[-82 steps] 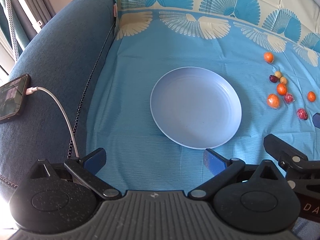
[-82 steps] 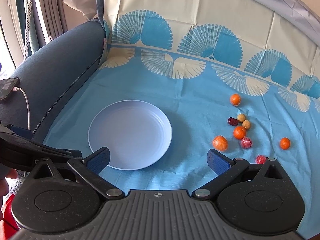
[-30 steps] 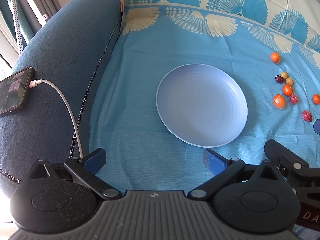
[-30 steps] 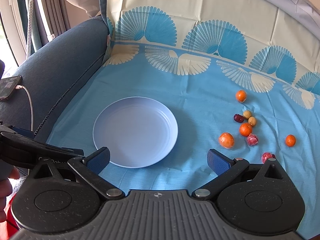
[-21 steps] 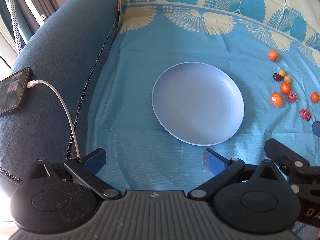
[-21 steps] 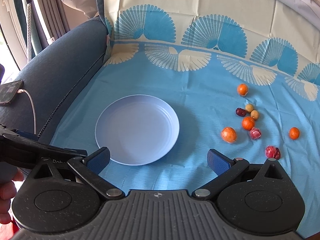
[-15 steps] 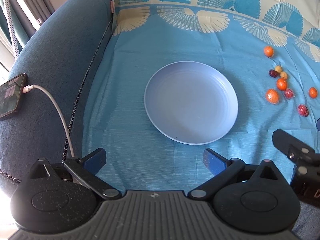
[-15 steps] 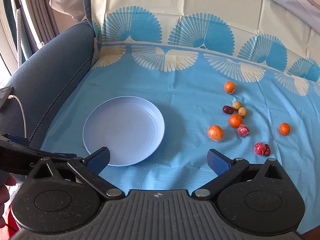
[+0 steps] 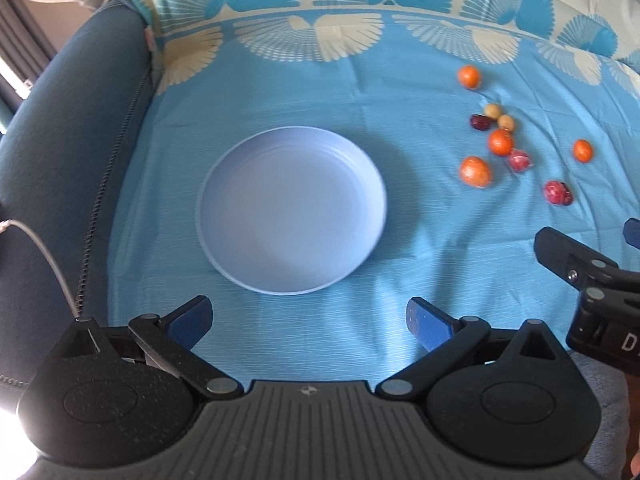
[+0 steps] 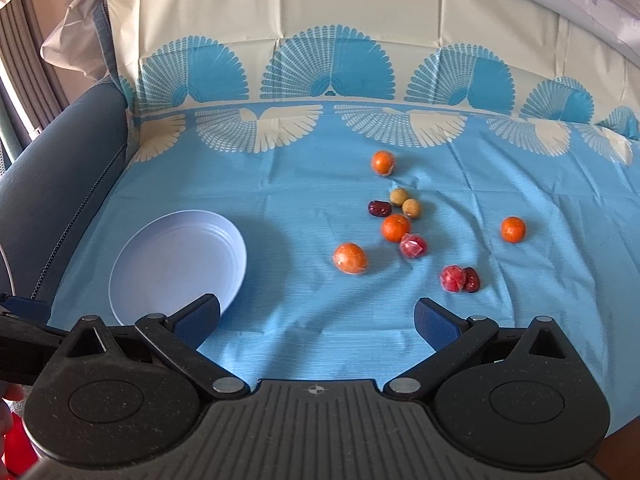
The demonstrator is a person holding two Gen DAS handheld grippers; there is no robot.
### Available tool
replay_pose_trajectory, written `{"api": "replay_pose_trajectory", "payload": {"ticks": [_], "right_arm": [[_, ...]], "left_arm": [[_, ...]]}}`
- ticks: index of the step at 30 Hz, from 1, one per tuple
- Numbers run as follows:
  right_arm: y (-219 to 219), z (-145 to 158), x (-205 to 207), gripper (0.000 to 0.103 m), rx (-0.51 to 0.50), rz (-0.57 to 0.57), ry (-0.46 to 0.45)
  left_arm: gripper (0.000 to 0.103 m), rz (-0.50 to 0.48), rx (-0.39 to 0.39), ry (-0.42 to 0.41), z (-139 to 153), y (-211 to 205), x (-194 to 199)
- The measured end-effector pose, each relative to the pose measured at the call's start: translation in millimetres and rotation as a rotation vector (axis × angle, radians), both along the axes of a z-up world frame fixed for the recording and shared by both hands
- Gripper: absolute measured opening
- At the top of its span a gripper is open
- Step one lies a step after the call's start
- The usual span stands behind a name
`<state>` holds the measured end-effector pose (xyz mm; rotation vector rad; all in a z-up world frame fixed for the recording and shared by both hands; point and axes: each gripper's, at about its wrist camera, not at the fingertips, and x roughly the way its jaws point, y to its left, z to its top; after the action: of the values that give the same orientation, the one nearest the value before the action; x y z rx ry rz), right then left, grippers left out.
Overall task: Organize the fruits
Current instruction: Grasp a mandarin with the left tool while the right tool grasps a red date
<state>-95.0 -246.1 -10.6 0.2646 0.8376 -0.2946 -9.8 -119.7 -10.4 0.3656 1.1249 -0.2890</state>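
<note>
An empty pale blue plate [image 9: 292, 208] [image 10: 176, 264] lies on the blue patterned cloth [image 9: 360, 92]. To its right are scattered several small fruits: oranges [image 10: 350, 257] [image 10: 395, 227] [image 10: 513, 229] [image 10: 382, 162], two tan round fruits [image 10: 404, 202], a dark red date [image 10: 378, 208] and pink wrapped ones [image 10: 413, 245] [image 10: 453, 278]. My left gripper [image 9: 308, 318] hangs open just short of the plate's near rim. My right gripper [image 10: 318, 318] is open too, in front of the fruits, nothing between its fingers. Its black frame shows at the right edge of the left wrist view.
A dark blue sofa armrest [image 9: 60, 152] rises on the left, with a white charging cable [image 9: 44, 256] over it. The cloth climbs the sofa back [image 10: 320, 20] behind the fruits. A hand shows at the lower left edge of the right wrist view.
Both grippers have swung to the right: the plate has slid left in both views and the fruits sit nearer the centre of the right wrist view. Both stay open.
</note>
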Motion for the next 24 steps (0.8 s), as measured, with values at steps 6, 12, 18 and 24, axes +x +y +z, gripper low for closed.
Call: {"api": "replay_pose_trajectory", "payload": {"ticks": [6,12,18,24], "right_arm": [[-35,-9,-15,0.103,-0.012,-0.060,-0.011],[-78,-35,-30,0.103,-0.107,-0.153,-0.031],[-125,-80,-25,0.103,-0.097,-0.234,0.019],[-157,-134,0,0.102,-0.137,-0.284,0.125]], "left_arm": [[0.103,-0.059,-0.041,0.015,-8,-40,-2],[0.103,-0.136,-0.086,-0.012,-24,-91,6],[0.103,-0.224,-0.061,-0.066,-59,-141,31],[0.103,-0.233,-0.025,-0.048,-105,-173,65]]}}
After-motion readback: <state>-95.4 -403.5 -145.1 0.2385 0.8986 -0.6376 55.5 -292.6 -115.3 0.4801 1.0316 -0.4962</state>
